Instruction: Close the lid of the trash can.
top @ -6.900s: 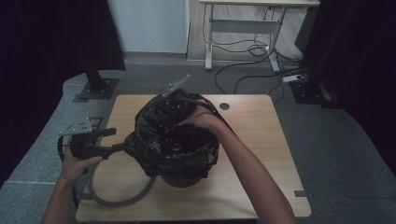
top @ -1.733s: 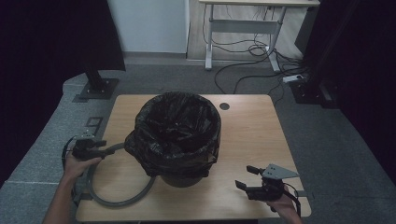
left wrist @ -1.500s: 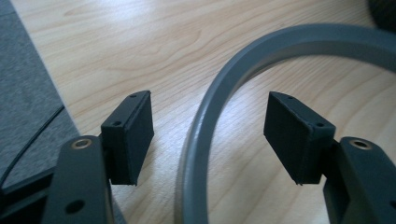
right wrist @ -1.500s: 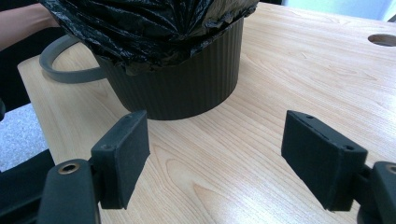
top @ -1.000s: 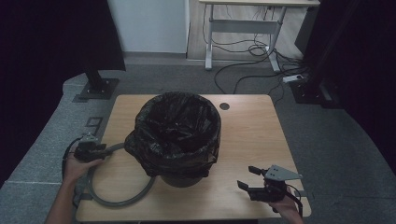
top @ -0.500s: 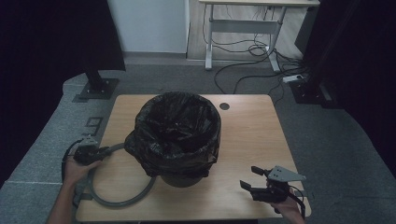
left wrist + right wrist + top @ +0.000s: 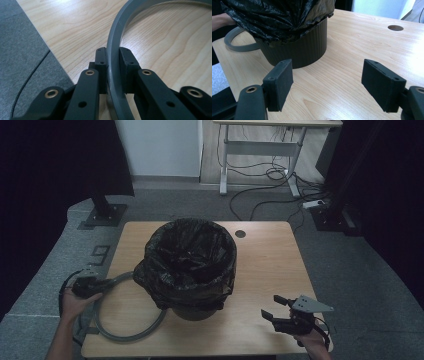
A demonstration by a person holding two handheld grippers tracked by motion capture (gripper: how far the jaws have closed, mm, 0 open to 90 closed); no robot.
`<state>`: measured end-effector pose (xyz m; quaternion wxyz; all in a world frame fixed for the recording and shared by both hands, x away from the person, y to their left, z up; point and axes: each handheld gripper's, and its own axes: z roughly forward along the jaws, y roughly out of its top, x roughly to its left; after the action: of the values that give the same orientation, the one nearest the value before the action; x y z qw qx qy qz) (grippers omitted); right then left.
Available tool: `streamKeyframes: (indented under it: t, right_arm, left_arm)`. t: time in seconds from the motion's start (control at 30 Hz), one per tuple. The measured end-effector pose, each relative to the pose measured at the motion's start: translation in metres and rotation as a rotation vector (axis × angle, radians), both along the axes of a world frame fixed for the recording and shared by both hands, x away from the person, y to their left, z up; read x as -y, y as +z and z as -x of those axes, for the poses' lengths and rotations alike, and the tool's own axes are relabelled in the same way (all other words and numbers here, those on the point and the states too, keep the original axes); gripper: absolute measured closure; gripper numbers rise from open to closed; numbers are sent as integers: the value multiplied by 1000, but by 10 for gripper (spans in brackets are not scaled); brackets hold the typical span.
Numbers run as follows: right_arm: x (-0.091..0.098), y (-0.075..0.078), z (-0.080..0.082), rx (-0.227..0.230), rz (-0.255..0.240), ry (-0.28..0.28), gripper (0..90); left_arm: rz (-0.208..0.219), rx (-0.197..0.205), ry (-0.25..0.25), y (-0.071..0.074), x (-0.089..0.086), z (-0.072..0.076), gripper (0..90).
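A dark ribbed bin (image 7: pixel 192 307) lined with a black bag (image 7: pixel 190 255) stands mid-table. A grey plastic ring (image 7: pixel 120 332) lies flat beside it at the front left, partly tucked behind the bag. My left gripper (image 7: pixel 106 283) has just been closing on the ring's rim (image 7: pixel 140 15). In the left gripper view its pads (image 7: pixel 101 60) press both sides of the rim. My right gripper (image 7: pixel 270 306) hovers low over the front right of the table, open, with nothing between its pads (image 7: pixel 279 82). It points at the bin (image 7: pixel 297 50).
The wooden table (image 7: pixel 270 255) has a round cable hole (image 7: pixel 240 233) at the back. Grey carpet surrounds it, with a stand base (image 7: pixel 105 215) at the far left, and a desk frame with cables (image 7: pixel 260 155) behind.
The right hand, bare at the bag's rim in the earliest frame, now holds its gripper at the front right. The left hand has shifted slightly at the ring.
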<state>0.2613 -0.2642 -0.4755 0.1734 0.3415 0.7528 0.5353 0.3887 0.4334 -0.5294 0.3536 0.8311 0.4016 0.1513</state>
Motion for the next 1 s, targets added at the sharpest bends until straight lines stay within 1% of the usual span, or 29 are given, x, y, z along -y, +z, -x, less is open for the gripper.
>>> streamKeyframes:
  t: [0.2,0.27,0.37,0.47,0.57,0.8,0.87,1.0]
  right_arm:
    - [2,-2,1,-3,-5,-2,247]
    - [3,-3,1,-4,-9,-5,247]
    - [6,-5,0,-4,-19,-11,247]
    - [9,-8,-1,-8,-26,-19,247]
    - [10,-12,-3,-13,-32,-28,247]
    - [13,-19,-5,-14,-34,-40,247]
    - [14,-20,-5,-13,-29,-40,247]
    - [15,-22,-5,-11,-35,-40,248]
  left_arm:
    - [24,15,2,12,-9,7,787]
    - [25,18,2,16,-12,10,788]
    - [35,28,2,26,-17,16,788]
    - [61,43,11,37,-24,22,788]
    - [76,53,17,46,-30,28,788]
    - [94,80,31,68,-41,41,789]
    - [102,88,32,73,-42,44,789]
    - [107,100,31,83,-44,48,789]
